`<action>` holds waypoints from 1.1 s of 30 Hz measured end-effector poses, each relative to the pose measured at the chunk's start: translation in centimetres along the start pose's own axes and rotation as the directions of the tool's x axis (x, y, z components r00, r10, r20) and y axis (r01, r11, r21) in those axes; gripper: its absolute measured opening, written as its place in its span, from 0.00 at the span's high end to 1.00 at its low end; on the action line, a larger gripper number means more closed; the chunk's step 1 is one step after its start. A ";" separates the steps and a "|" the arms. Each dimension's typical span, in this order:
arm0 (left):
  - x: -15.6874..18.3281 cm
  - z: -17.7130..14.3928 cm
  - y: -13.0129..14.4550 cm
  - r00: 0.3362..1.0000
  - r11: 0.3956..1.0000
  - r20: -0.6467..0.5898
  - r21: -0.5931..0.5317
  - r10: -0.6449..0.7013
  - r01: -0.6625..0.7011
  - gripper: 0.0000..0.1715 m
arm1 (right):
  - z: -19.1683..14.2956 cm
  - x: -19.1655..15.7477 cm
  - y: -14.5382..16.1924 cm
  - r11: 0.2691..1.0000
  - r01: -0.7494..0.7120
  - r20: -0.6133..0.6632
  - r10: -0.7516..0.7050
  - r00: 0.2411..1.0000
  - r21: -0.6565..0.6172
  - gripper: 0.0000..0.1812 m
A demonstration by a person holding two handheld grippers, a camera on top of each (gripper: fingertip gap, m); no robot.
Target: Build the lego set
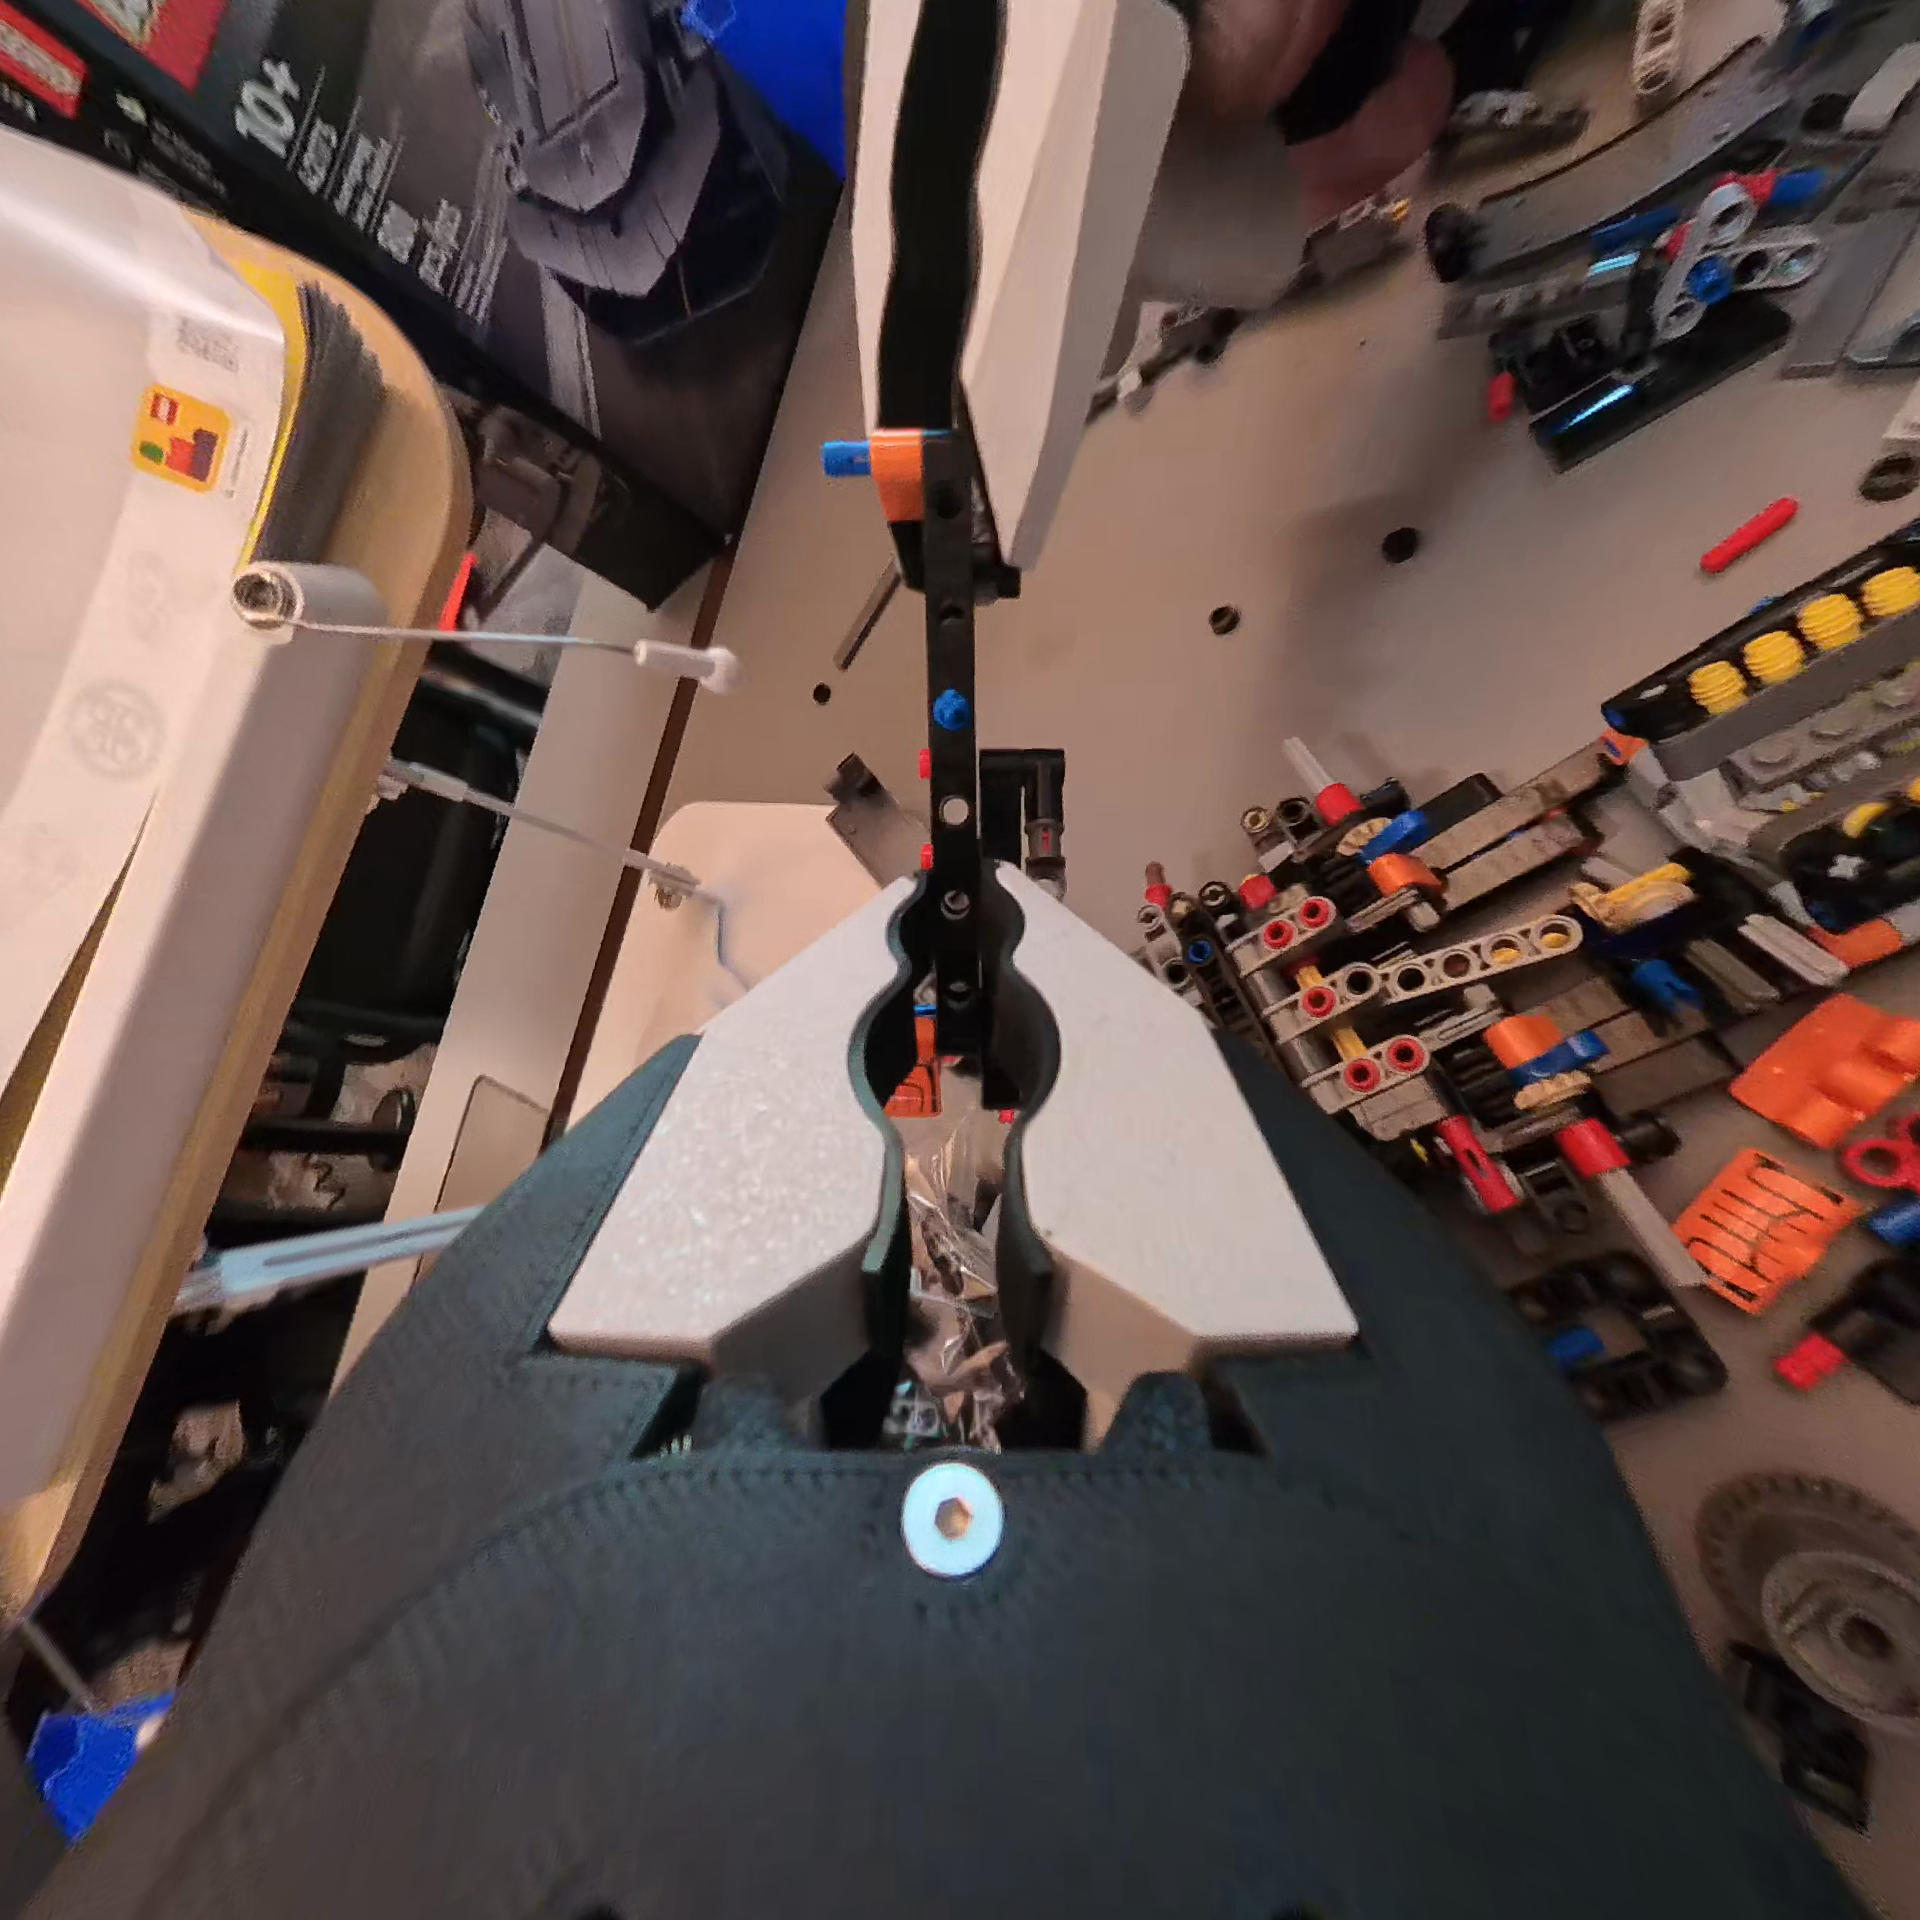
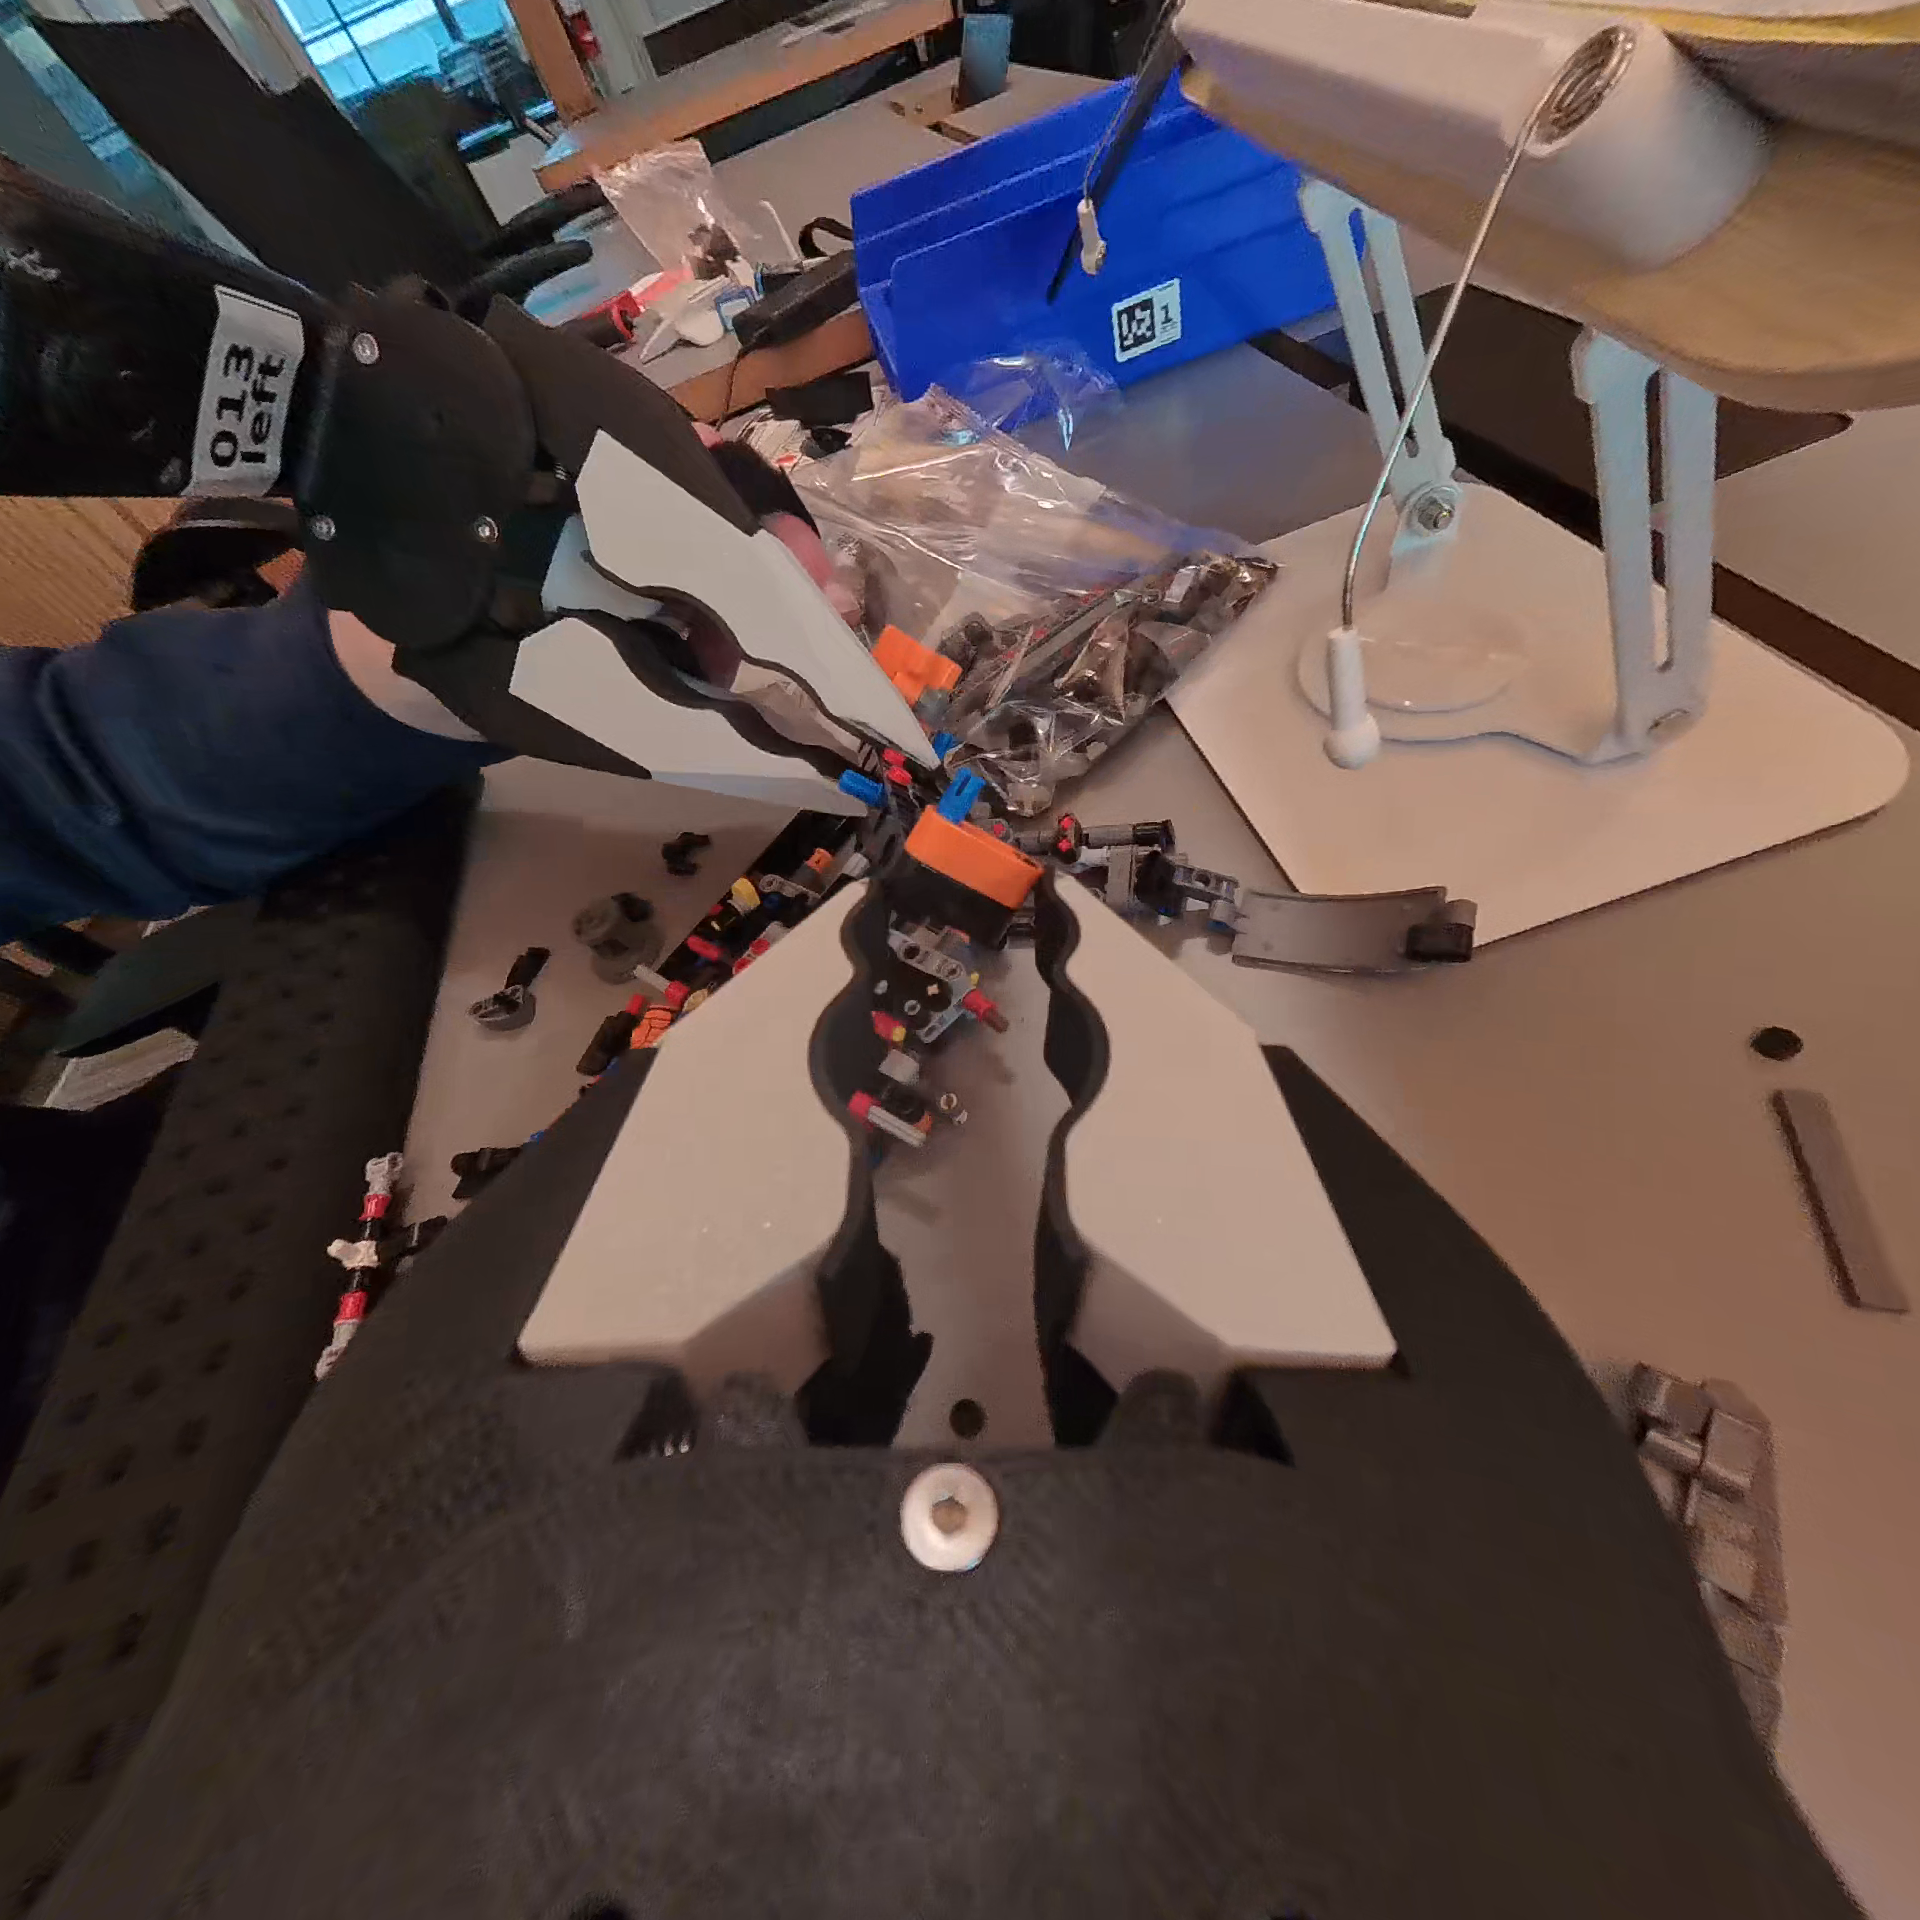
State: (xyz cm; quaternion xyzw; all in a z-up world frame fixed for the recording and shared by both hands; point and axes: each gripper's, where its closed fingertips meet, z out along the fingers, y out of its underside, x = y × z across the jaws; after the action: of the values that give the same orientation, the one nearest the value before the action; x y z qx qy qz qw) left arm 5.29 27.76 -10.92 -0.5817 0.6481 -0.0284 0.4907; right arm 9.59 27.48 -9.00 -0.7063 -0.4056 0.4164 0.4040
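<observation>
Table [image 2: 1558,1091]: pale grey w/ small round holes; right side mostly bare, the roomiest stretch for moving.
Stand [image 2: 1558,665]: white flat base w/ rounded corners on the table, far right; legs and a thin wire arm rise off it, crowding the space above.
Set box [image 1: 499,208]: dark, leaning at the far-left table edge in left wrist view.
Blue bin [image 2: 1039,239]: behind the bag, far side.
Parts bag [image 2: 1039,582]: clear plastic, full of dark pieces, lying against the stand base edge.
Built chassis [image 1: 1455,987]: long grey/black section w/ red, yellow, orange bits, along the right of left view; loose pcs around it, little free room there.
Left gripper [image 1: 954,883]: fingers closed onto the near end of the black beam [image 1: 954,665].
Right gripper [image 2: 961,883]: pinching the beam's far end by the orange piece [image 2: 971,847].
Beam: held off the table between both grippers, tips nearly meeting; blue pins on it.
</observation>
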 end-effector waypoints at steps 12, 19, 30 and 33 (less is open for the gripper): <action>0.5 0.3 -0.5 1.000 1.000 0.001 0.004 -0.007 0.007 0.96 | 0.4 -3.4 -1.9 0.985 0.174 -0.027 -0.173 0.984 0.021 0.96; 0.1 -0.3 -2.2 0.998 0.997 0.058 0.075 -0.016 0.012 0.96 | -0.4 -3.4 -2.9 0.987 0.139 -0.027 -0.137 0.990 0.085 0.86; 0.7 0.0 -4.3 0.990 0.975 0.009 0.170 -0.144 0.140 0.95 | 0.2 -3.1 -2.5 0.982 0.167 -0.102 -0.158 0.982 0.087 0.89; 0.5 -0.7 -4.1 0.994 0.978 0.005 0.174 -0.113 0.111 0.91 | 0.0 -2.9 -2.2 0.970 0.241 -0.142 -0.236 0.961 0.025 0.88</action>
State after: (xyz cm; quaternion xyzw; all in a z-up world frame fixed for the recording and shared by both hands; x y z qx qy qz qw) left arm 7.92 25.68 -8.36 -0.5724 0.6057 -0.1082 0.5420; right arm 8.10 25.56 -6.29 -0.6706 -0.4498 0.3233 0.4933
